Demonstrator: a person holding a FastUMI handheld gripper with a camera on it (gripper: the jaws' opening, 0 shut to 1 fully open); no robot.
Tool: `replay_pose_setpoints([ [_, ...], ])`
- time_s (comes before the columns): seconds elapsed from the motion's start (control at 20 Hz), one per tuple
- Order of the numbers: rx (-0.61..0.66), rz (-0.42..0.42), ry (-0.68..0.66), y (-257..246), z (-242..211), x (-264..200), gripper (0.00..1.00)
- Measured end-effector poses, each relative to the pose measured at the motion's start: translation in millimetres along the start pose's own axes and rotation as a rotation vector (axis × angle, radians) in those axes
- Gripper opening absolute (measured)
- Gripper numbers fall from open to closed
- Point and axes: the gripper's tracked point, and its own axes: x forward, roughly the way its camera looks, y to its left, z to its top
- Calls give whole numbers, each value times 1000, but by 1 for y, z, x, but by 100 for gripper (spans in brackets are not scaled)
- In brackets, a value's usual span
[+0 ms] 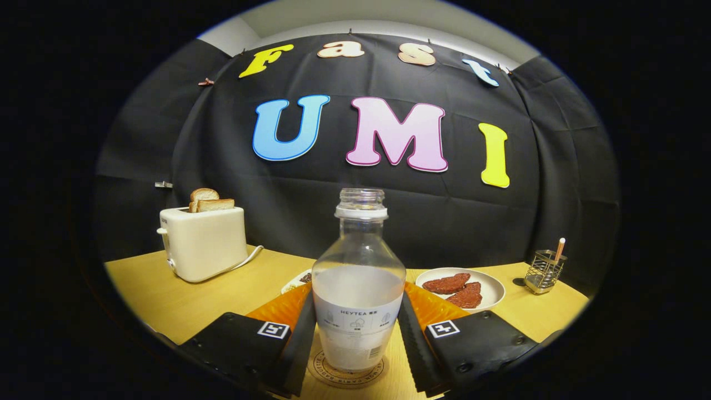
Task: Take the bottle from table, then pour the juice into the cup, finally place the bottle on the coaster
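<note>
A clear uncapped bottle point(358, 289), partly filled with whitish juice and wearing a white label, stands upright on a round coaster point(345, 376) on the wooden table point(178, 300). My gripper point(357, 311) has one finger against each side of the bottle at label height, so it is shut on the bottle. The bottle's base rests on the coaster between the fingers.
A cream toaster point(204, 250) holding two bread slices stands beyond the fingers to the left, its cord trailing on the table. A white plate point(494, 286) with brown meat pieces lies to the right. A wire holder point(544, 271) with a pen is farther right. A small white dish point(297, 282) peeks out behind the bottle.
</note>
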Motion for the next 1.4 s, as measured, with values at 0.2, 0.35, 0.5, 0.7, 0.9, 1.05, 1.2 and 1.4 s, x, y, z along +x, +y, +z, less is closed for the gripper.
replay_pose_setpoints([
  [0.2,22,-12,45,-2,-14,1,75],
  [0.35,22,-4,46,0,-17,-1,75],
  [0.5,2,5,35,1,-18,-2,76],
  [0.7,15,13,62,2,-26,-3,80],
  [0.9,23,17,85,3,-31,-6,99],
  [1.05,41,16,86,3,-31,-12,99],
  [1.2,58,6,96,0,-29,-23,99],
  [1.4,44,0,91,-7,-18,-44,99],
])
